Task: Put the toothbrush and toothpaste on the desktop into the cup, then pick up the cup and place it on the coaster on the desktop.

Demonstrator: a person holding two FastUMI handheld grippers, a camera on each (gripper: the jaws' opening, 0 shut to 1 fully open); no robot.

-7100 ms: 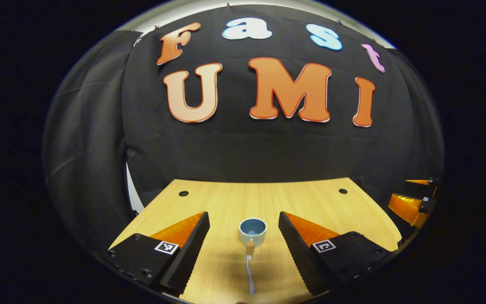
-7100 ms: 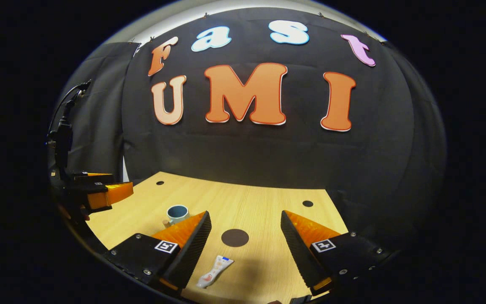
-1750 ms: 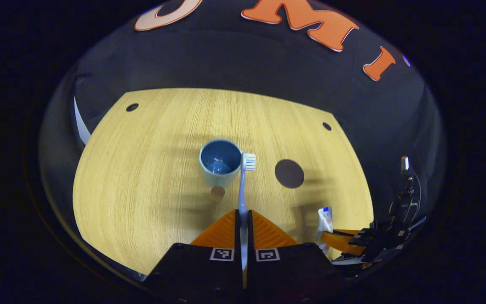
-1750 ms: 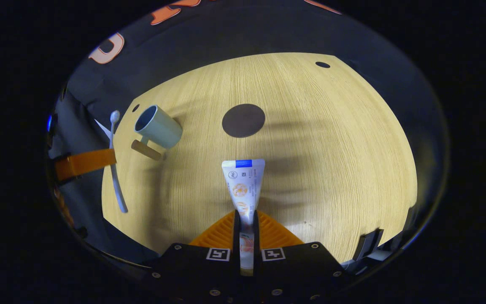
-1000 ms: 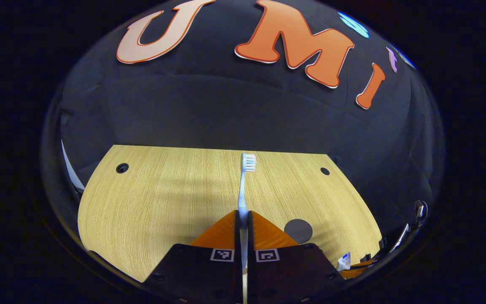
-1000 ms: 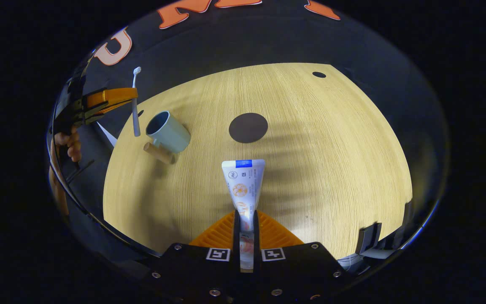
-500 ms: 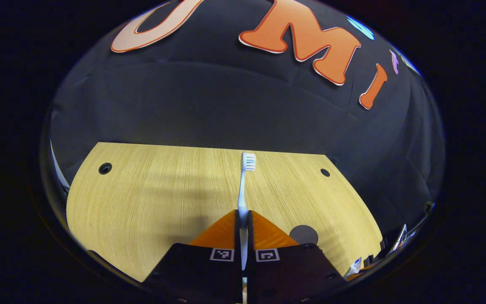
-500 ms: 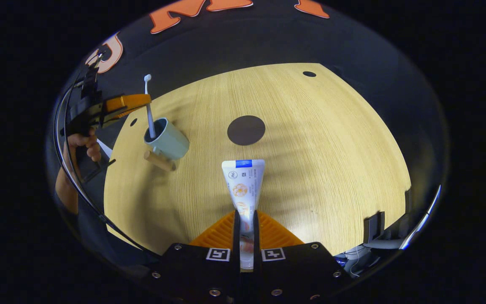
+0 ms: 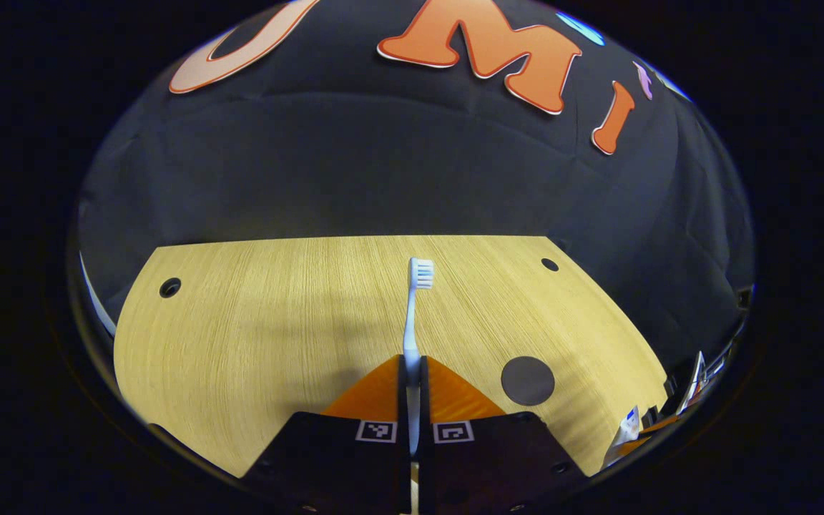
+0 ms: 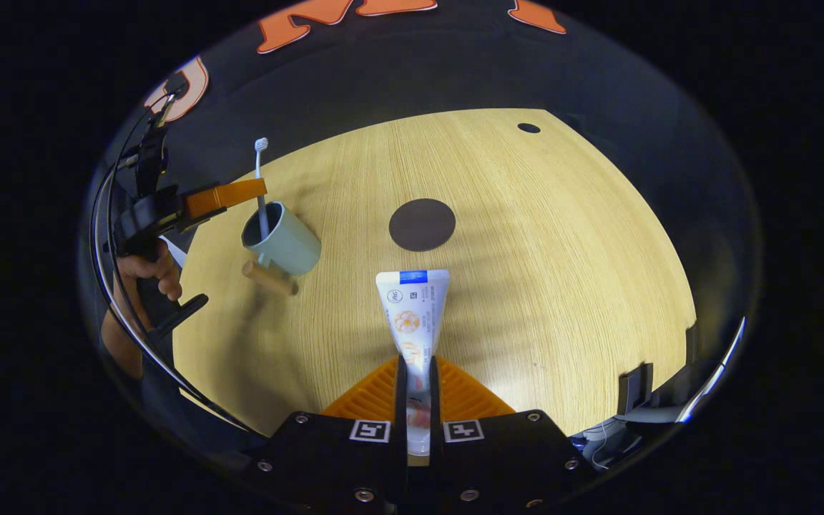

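Wood-grain desktop (image 10: 526,286), pale blue cup (image 10: 285,244) standing at its left side with a wooden handle toward the near edge. Left gripper (image 10: 254,188) is clamped on the toothbrush (image 10: 260,187), bristles up, handle end already inside the cup mouth. In the left gripper view the toothbrush (image 9: 413,315) stands straight up from between its closed fingers. Step in hand looks like dropping the toothbrush in; next move probably needs the left fingers to let go so the brush leans on the rim, then clear away. A hand (image 10: 146,275) grips the left tool low, the tool held roughly level over the cup. Right gripper (image 10: 417,372) is pinched on the cap end of the toothpaste (image 10: 412,307), tube pointing forward, held above the desktop, well apart from the cup. Toothpaste goes in after. Dark round coaster (image 10: 422,224) lies bare, mid-desktop, right of the cup.
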